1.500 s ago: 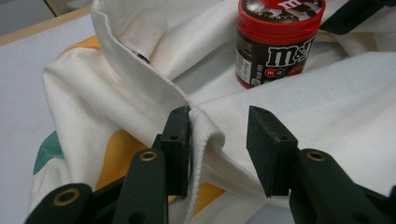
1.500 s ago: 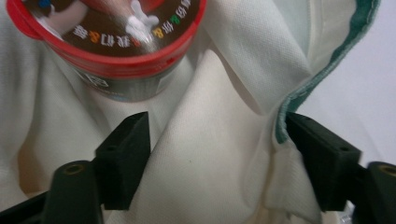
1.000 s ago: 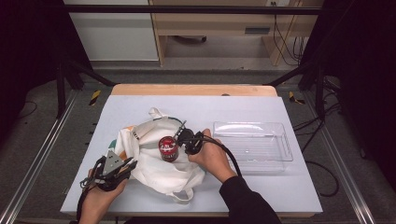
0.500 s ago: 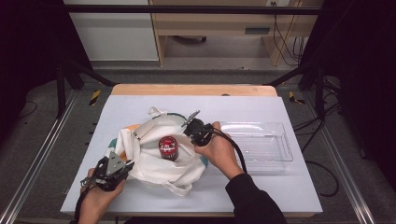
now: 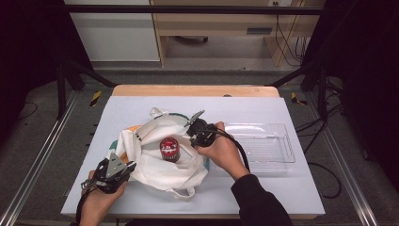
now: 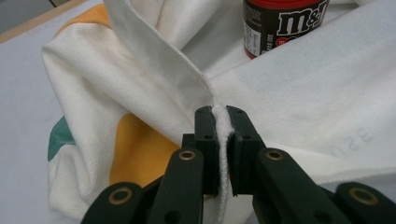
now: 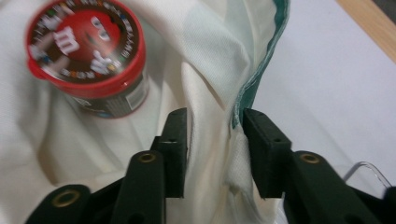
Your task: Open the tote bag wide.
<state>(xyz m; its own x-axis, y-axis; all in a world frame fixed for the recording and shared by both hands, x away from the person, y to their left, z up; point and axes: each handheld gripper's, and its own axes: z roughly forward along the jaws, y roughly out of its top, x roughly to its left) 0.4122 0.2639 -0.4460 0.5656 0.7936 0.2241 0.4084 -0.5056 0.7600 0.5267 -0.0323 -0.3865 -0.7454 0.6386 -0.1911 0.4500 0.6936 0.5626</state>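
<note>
Overhead, item by item. White cloth bag (image 5: 157, 155): lies crumpled on the near-left part of the table (image 5: 291, 193), mouth spread wide. Candy jar (image 5: 169, 149): red lid, stands upright in the bag's open mouth. Clear plastic tray (image 5: 263, 146): right of the bag, close by. Left gripper (image 5: 127, 165): at the bag's near-left edge. Right gripper (image 5: 194, 132): at the bag's far-right rim, just beside the jar.

Left gripper view. Jaws nearly together, pinching a folded hem of the bag (image 6: 140, 93) between the pads; cloth bulges out above the grip. Jar (image 6: 280, 23) stands on the fabric beyond.

Right gripper view. Jaws part-way apart, having just been opening; the green-trimmed rim of the bag (image 7: 252, 79) passes between them, the pads not pressing on it. Jar (image 7: 86, 51) sits to the far left, lid facing up.

Handling note, as judged: bag is soft, light and limp, sags where unsupported; best taken at hem or rim, where doubled cloth gives purchase. Jar looks rigid, smooth, likely to tip if the cloth beneath is tugged.
</note>
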